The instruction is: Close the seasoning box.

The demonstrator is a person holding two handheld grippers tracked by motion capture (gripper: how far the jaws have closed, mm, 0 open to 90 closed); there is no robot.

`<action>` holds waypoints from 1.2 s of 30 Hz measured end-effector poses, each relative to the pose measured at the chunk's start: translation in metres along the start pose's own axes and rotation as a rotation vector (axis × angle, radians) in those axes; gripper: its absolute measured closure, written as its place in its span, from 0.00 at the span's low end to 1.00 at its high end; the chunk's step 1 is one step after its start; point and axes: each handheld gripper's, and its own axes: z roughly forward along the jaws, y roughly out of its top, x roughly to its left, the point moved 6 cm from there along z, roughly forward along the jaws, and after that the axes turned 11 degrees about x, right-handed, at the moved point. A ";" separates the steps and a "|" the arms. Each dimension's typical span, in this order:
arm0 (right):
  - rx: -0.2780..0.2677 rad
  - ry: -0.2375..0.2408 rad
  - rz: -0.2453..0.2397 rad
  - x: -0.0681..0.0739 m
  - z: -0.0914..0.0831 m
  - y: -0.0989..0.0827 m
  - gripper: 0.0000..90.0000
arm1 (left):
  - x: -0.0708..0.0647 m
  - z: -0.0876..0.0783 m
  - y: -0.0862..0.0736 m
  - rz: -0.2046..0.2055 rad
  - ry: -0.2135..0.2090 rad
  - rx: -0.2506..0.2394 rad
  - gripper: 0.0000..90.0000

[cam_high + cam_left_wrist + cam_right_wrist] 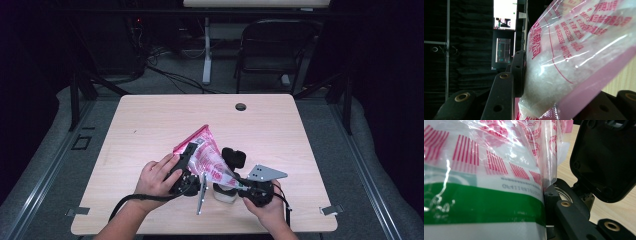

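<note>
A clear and pink plastic bag with red print and white grains inside is held tilted above the table. My left gripper is shut on the bag; one black finger presses its side. The bag's lower corner hangs over a white container with a green band. My right gripper is shut on that container, and one of its fingers lies against the container's wall. The bag's clear film drapes over the container's top.
A black boxy object sits on the light wooden table just behind the container, close to the right gripper. A round cable hole is near the far edge. A black chair stands beyond the table.
</note>
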 end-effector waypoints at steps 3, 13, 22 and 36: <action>0.002 0.000 -0.001 0.000 0.000 0.000 0.97 | 0.000 0.000 0.000 0.000 -0.001 0.000 0.76; 0.006 -0.001 -0.002 0.000 0.000 0.000 0.97 | 0.001 0.000 0.001 -0.001 0.002 -0.005 0.76; 0.007 0.000 -0.002 0.000 0.001 -0.001 0.97 | 0.001 0.000 0.001 -0.001 0.003 -0.006 0.76; 0.006 -0.001 -0.002 0.000 0.001 -0.001 0.98 | 0.001 0.000 0.001 -0.003 0.003 -0.008 0.76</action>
